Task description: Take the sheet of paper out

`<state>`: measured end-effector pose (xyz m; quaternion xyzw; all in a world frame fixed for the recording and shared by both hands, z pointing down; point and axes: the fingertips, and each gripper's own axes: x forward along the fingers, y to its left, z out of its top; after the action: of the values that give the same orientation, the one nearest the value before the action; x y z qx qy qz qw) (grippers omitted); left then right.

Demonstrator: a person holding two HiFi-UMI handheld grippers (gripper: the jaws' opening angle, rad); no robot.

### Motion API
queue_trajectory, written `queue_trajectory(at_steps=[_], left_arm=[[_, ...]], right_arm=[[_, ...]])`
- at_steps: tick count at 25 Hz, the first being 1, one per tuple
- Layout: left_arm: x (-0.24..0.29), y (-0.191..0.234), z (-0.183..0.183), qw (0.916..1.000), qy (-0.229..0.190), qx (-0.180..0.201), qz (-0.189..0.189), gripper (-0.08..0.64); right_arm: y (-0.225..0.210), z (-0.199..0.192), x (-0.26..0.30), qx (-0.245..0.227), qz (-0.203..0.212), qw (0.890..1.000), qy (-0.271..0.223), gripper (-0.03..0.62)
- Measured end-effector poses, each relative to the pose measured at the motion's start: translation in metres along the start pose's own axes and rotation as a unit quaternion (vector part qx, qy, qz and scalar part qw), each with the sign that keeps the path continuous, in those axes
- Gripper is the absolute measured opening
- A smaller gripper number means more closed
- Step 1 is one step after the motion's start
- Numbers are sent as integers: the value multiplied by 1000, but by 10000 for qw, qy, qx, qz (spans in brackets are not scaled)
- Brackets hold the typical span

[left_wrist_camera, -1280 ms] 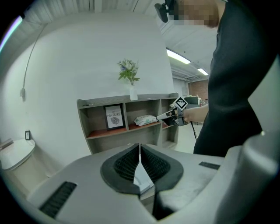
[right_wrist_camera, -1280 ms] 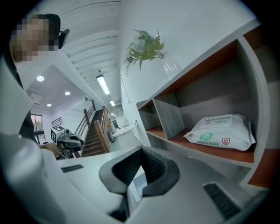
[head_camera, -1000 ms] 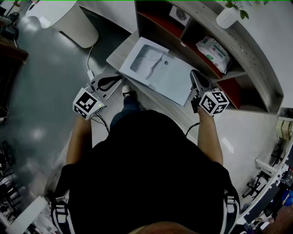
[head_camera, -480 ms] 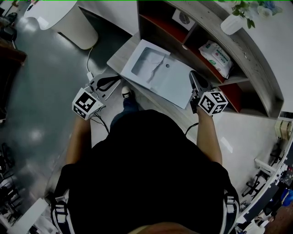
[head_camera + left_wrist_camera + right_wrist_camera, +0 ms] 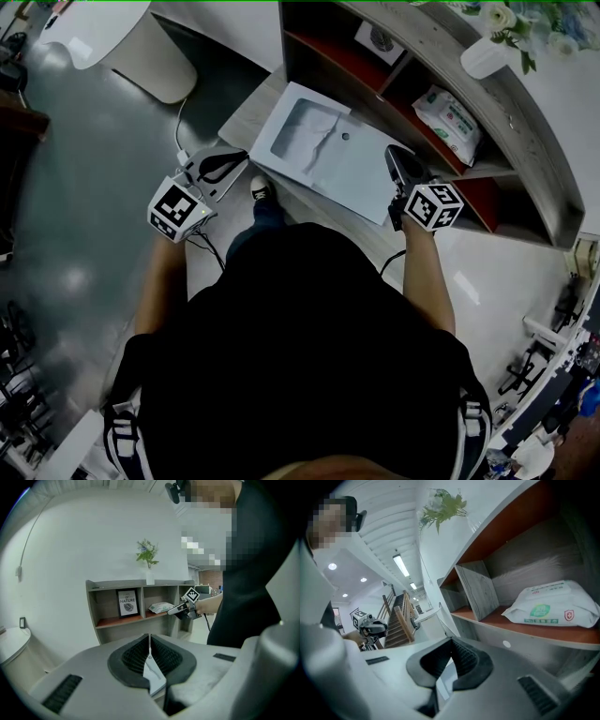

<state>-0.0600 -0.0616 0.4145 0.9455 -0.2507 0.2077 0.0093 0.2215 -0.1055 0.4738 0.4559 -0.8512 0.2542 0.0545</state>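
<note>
At the far left a white bin (image 5: 155,56) is standing on the grey floor. Next to it, the left gripper (image 5: 234,161) is reaching toward the near left corner of a white folder (image 5: 352,178). In the left gripper view its jaws are lying pressed together, pinching that folder, which is showing edge-on as a thin pale strip between the ribbed pads.

The folder is spreading flat between the two grippers, above a grey wooden benchtop (image 5: 246,111). Whether it is resting on the wood cannot be told. The sheet of paper (image 5: 302,127) is sitting inside the folder, showing as a paler, creased rectangle in its left half. A small round snap (image 5: 345,136) is sitting just right of it.

At the folder's right edge the right gripper (image 5: 396,161) is clamping down as well. Its jaws are closed tight, with a pale slip of the folder showing between them.

Behind and to the right, a grey shelf unit (image 5: 525,122) with reddish boards is holding a framed picture (image 5: 127,603) and a pack of wipes (image 5: 450,111). A white vase (image 5: 487,58) with green sprigs is standing on top.
</note>
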Motion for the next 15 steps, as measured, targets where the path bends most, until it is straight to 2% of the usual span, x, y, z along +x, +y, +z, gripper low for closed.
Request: queue_trajectory(at_steps=[8,15], left_arm=[[10,27,0,10000,1,-2,-84,29],[17,48,-2,9998,83,38,-149,29]], right_arm=[[-10,-3,27,107,-70,9998,128,14],[-22,-22,48,33,-266,9988,408,14]])
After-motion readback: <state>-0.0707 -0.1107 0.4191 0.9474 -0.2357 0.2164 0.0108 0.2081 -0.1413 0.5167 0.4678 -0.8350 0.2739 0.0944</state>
